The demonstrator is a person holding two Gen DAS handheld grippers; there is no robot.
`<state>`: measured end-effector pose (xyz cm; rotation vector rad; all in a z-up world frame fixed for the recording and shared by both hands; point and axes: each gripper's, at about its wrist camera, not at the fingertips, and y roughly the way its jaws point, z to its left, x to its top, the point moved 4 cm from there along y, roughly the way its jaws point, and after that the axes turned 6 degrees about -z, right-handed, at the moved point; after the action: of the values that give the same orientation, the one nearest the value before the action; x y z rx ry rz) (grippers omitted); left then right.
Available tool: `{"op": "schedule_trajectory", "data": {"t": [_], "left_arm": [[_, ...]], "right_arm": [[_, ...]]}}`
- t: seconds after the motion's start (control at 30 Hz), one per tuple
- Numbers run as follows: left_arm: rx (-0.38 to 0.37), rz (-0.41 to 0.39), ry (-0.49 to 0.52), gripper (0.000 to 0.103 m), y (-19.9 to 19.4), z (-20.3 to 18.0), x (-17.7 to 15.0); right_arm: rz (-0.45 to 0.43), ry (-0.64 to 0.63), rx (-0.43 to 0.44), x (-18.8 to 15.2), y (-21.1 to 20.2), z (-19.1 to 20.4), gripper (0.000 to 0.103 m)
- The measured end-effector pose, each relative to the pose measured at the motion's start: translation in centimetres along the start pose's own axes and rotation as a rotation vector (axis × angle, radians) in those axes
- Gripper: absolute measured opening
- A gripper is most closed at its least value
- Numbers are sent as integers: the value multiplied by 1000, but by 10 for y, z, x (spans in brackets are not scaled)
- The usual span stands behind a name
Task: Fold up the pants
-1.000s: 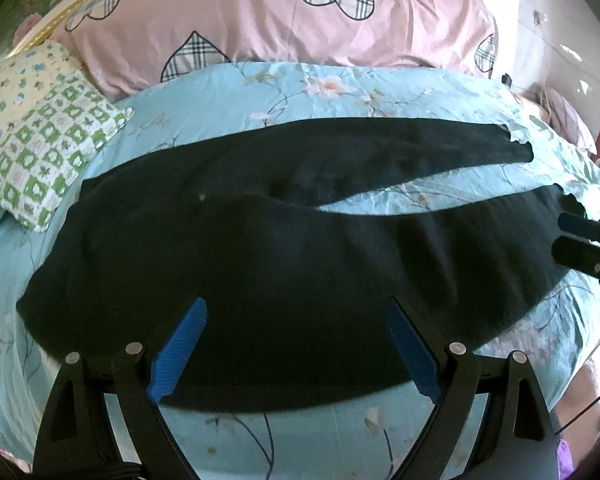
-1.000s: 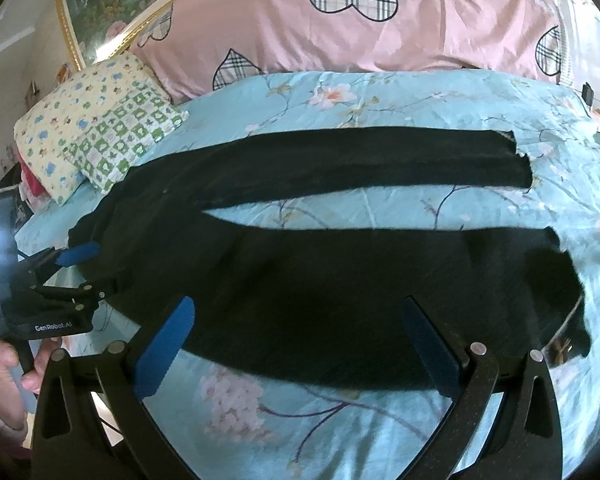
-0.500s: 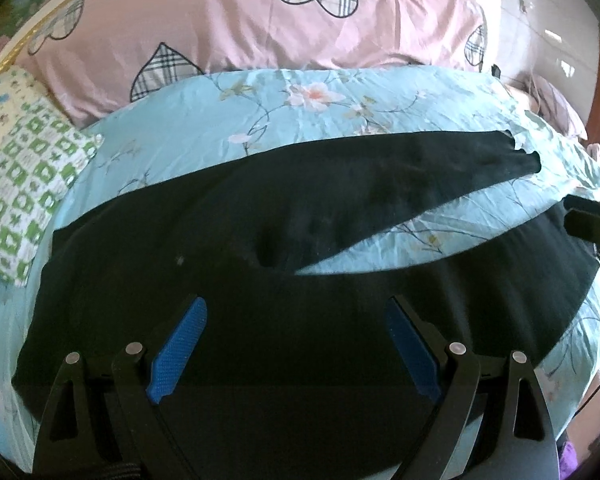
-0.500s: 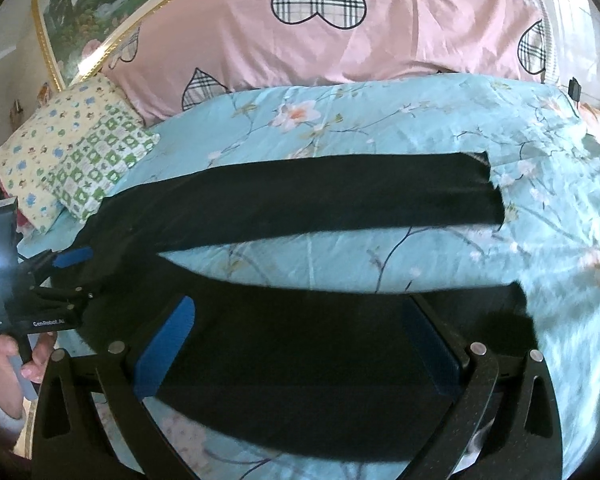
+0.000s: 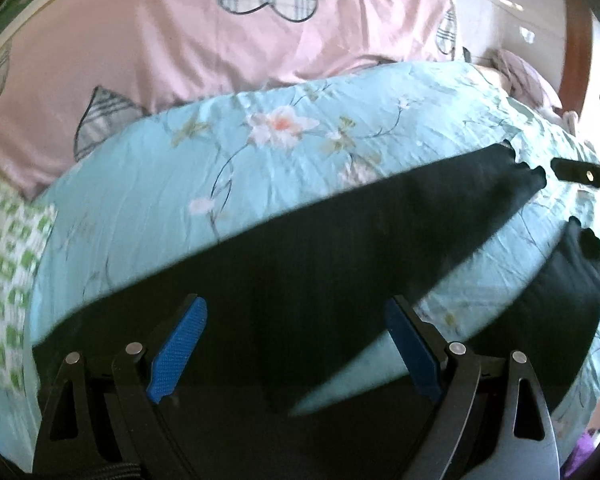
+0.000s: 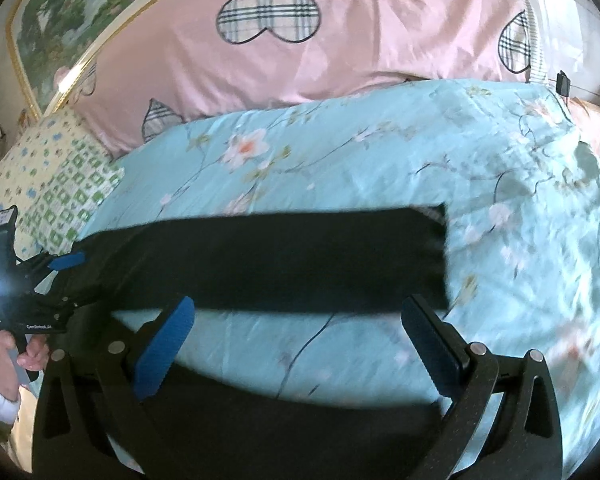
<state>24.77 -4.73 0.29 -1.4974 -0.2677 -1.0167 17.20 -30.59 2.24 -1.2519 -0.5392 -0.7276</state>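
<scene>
Black pants (image 5: 300, 248) lie spread flat on a light blue floral bedspread (image 5: 300, 128), waist to the left, two legs to the right. My left gripper (image 5: 296, 344) is open, low over the waist and crotch area. My right gripper (image 6: 300, 344) is open, low over the near leg, with the far leg (image 6: 300, 256) ahead and its cuff on the right. The left gripper also shows in the right wrist view (image 6: 48, 276) at the waist. The right gripper's tip shows in the left wrist view (image 5: 580, 174) by the far cuff.
A long pink pillow with plaid hearts (image 6: 300, 40) lies across the head of the bed. A green and white checked pillow (image 6: 60, 196) sits at the left. A framed picture (image 6: 72, 8) hangs behind. A wooden bedpost (image 5: 578, 40) stands at the right.
Both grippers have moved forward and down, closer to the pants. The near leg now lies under the right gripper's fingers. Both stay open.
</scene>
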Motion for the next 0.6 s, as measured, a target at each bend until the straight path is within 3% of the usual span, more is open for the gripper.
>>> {"op": "schedule_trajectory", "data": {"t": [0.3, 0.6], "left_arm": [[-156, 36, 181, 92, 55, -7, 49], [-309, 110, 211, 92, 112, -10, 68]], "right_arm": [[46, 118, -13, 37, 35, -64, 102], [107, 94, -28, 47, 71, -88, 96]]}}
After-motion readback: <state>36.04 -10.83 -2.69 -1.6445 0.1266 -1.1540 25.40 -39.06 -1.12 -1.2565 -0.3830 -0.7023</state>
